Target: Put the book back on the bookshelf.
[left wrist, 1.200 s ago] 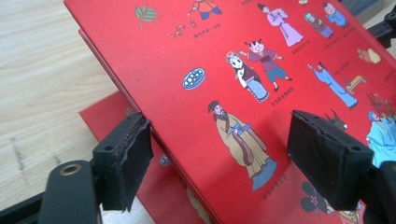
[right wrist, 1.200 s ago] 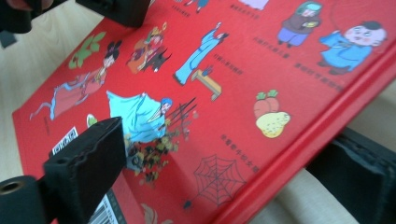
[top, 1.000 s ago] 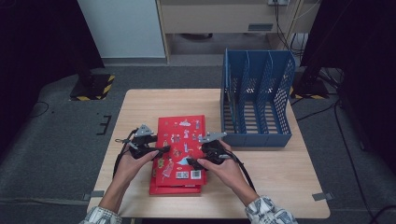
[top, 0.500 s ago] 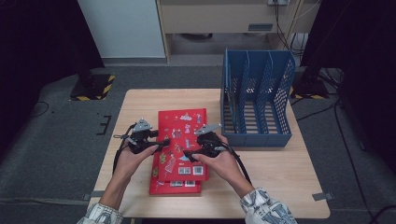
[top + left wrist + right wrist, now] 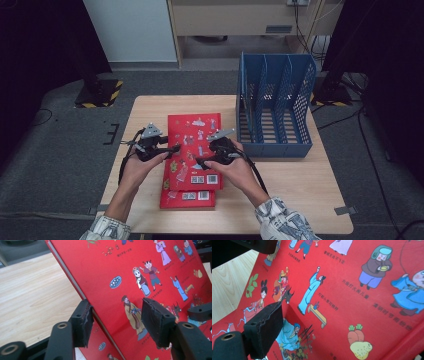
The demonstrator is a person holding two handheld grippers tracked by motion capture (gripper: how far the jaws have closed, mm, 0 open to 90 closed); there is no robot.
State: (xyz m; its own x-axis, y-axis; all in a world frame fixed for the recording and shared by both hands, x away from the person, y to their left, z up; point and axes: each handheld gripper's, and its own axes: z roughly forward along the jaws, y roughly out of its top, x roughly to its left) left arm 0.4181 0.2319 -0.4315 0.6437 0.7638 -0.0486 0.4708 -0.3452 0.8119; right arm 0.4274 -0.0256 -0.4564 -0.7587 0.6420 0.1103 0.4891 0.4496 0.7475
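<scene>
The high view is evenly lit from above, and the wooden table (image 5: 300,200) is the brightest part. The left and right edges of the frame fall into deep darkness. Shadows under the hands are short and soft. This picture is a little soft and grainy, so small details are not sharp.

In the left gripper view the red book (image 5: 140,277) is bright and quite sharp, without glare; the lower corners are slightly out of focus.

In the right gripper view the near jaw at lower left is blurred, and the upper left corner is dark.
</scene>
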